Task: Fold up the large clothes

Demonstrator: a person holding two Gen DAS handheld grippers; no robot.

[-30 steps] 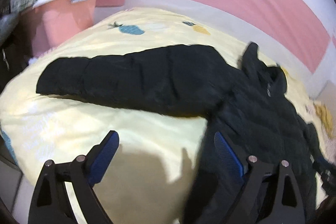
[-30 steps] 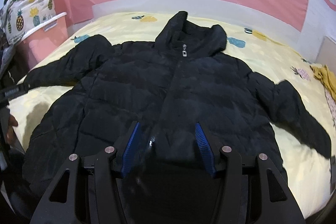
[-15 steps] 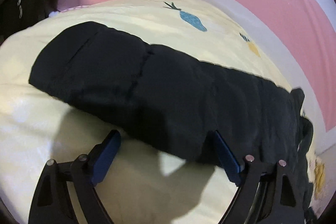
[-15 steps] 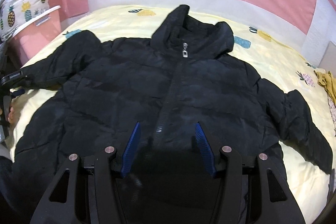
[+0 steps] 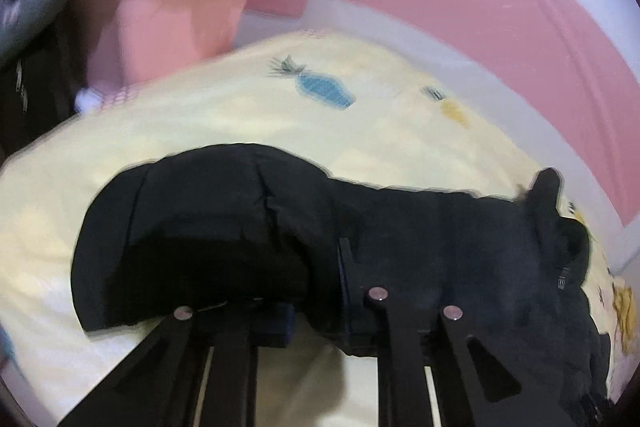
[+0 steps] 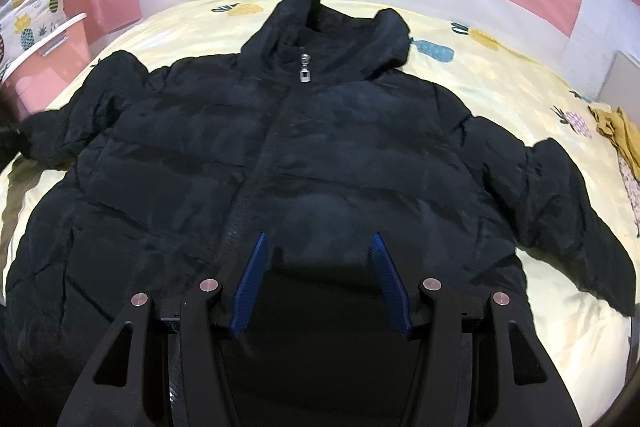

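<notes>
Since 0.5 s ago, left tool [image 5: 316, 291] closed onto sleeve [image 5: 224, 227]; right tool [image 6: 320, 279] stayed wide over jacket [image 6: 280, 155]. Risk: slippery padded cuff slipping out mid-fold.

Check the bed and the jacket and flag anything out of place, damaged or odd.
Nothing looks damaged. The black jacket lies spread face up on the yellow bedsheet, zipped. The left gripper has closed on its sleeve. A mustard cloth sits crumpled at the bed's right edge.

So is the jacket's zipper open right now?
No, the zipper on the jacket runs closed up to the pull at the collar.
</notes>
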